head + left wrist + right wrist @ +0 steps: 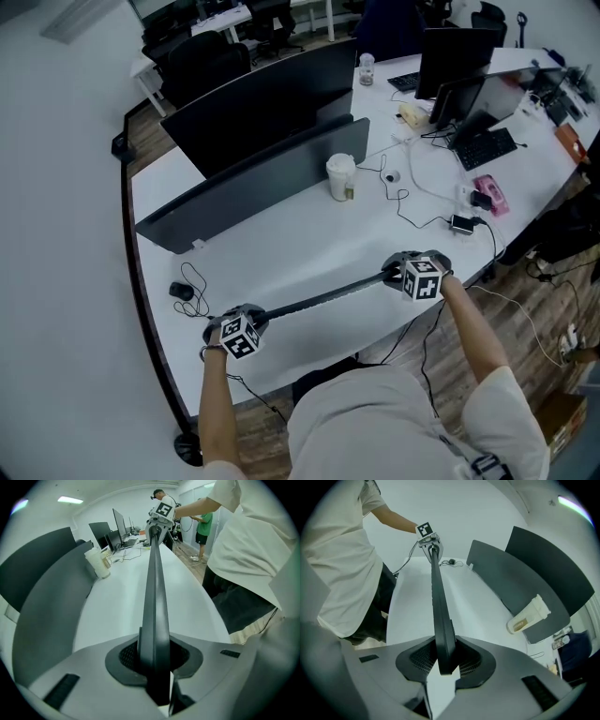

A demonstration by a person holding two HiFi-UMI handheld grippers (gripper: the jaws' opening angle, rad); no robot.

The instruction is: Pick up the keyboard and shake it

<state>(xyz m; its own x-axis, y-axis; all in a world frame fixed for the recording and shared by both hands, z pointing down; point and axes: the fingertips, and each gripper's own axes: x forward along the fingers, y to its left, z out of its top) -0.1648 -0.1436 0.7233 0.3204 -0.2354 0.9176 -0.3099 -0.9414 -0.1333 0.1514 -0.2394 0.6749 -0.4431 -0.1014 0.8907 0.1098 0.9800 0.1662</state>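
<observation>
Both sets of jaws are pinched narrow on the keyboard (323,297), with the left gripper (255,319) on one short end and the right gripper (394,275) on the other. It spans the gap between them, turned on edge (from above it's just a thin dark strip) and held up off the white bench (281,248). Further out past the jaws, a paper cup (340,176) stands by a dark divider panel (253,178), and a mouse (181,292) sits near the left gripper.

Long white curved desk (281,239) beside a plain white wall (56,234), 2 dark grey divider panels (253,180) along it; wood-plank floor (555,292), black office chairs (208,58) beyond, ceiling light (70,499) lit
</observation>
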